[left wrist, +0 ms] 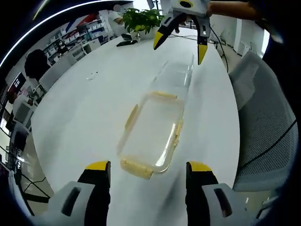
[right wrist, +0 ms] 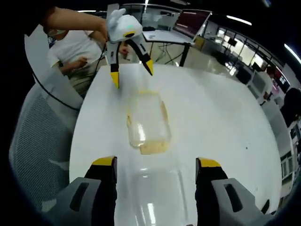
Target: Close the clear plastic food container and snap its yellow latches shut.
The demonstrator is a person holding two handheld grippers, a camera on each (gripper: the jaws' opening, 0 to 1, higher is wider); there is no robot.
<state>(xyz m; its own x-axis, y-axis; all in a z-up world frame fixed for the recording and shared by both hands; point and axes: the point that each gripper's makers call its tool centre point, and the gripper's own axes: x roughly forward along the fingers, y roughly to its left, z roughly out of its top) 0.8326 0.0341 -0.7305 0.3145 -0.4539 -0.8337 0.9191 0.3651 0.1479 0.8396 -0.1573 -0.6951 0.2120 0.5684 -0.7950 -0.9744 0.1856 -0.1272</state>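
Note:
A clear plastic container (left wrist: 153,132) with yellow latches (left wrist: 136,167) lies uncovered on the white table (left wrist: 89,117), just ahead of my left gripper (left wrist: 148,172), which is open and holds nothing. Beyond it lies a clear lid (left wrist: 176,75), apart from the container. My right gripper (left wrist: 181,40) hovers open above the lid's far end. In the right gripper view the lid (right wrist: 157,197) lies between and below my right gripper's (right wrist: 157,165) open jaws. The container (right wrist: 146,123) sits past it, with the left gripper (right wrist: 131,68) open behind.
A grey mesh chair (left wrist: 263,127) stands by the table's edge. A potted plant (left wrist: 141,19) and a dark flat object (left wrist: 127,42) sit at the far end. A person (right wrist: 70,49) sits behind the left gripper, and a laptop (right wrist: 190,21) stands on another desk.

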